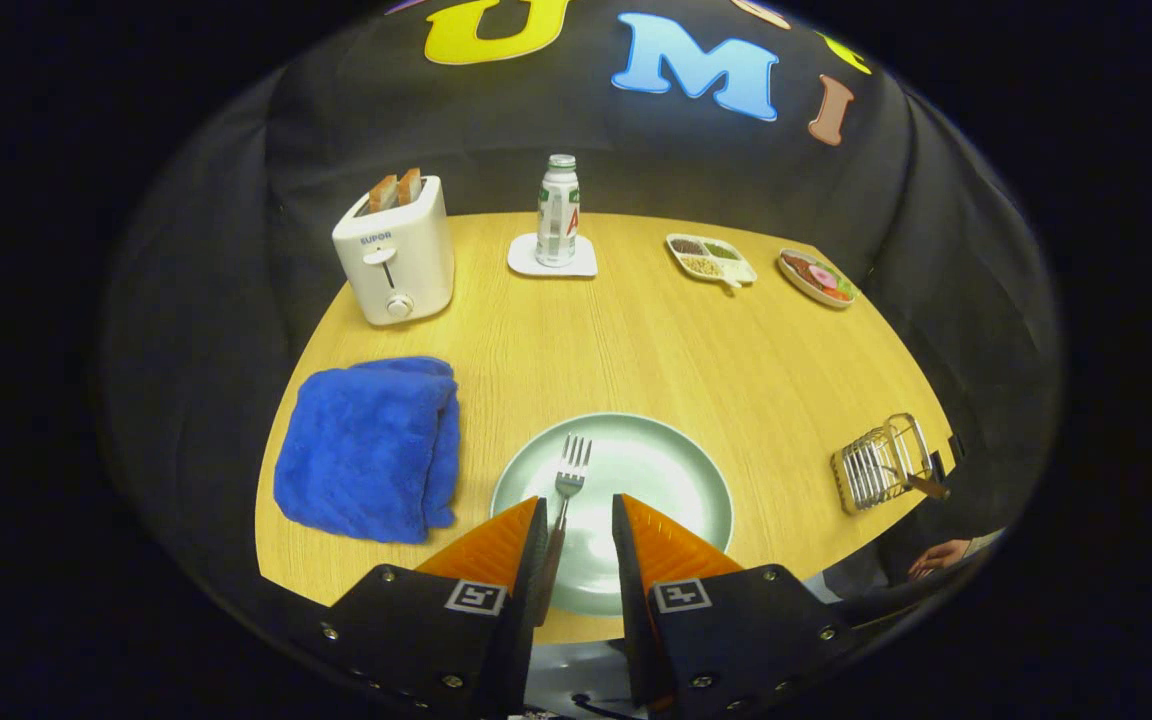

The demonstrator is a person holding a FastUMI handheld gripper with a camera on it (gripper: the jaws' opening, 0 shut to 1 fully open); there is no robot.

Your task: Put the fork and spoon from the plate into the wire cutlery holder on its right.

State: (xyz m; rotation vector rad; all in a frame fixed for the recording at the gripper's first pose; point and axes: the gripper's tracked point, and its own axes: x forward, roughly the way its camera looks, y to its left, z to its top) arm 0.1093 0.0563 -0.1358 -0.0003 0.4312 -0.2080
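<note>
A pale green plate (pixel 671 480) sits at the table's near edge. On it lies a silver fork (pixel 572 462), tines pointing away from me. Its dark handle runs back between my fingers, close against the left one. My gripper (pixel 579 500) hovers over the plate's near half and stands open, its orange fingers (pixel 496 545) on either side of the fork handle with a gap on the right. The wire cutlery holder (pixel 876 468) stands to the right of the plate near the table's edge. A brown handle (pixel 927 487) sticks out of it; what it belongs to I cannot tell.
A folded blue towel (pixel 368 450) lies left of the plate. Along the back stand a white toaster (pixel 396 258) with bread, a bottle (pixel 558 210) on a white coaster, a divided snack tray (pixel 711 258) and a small food dish (pixel 816 277). A person's hand (pixel 936 555) rests below the holder.
</note>
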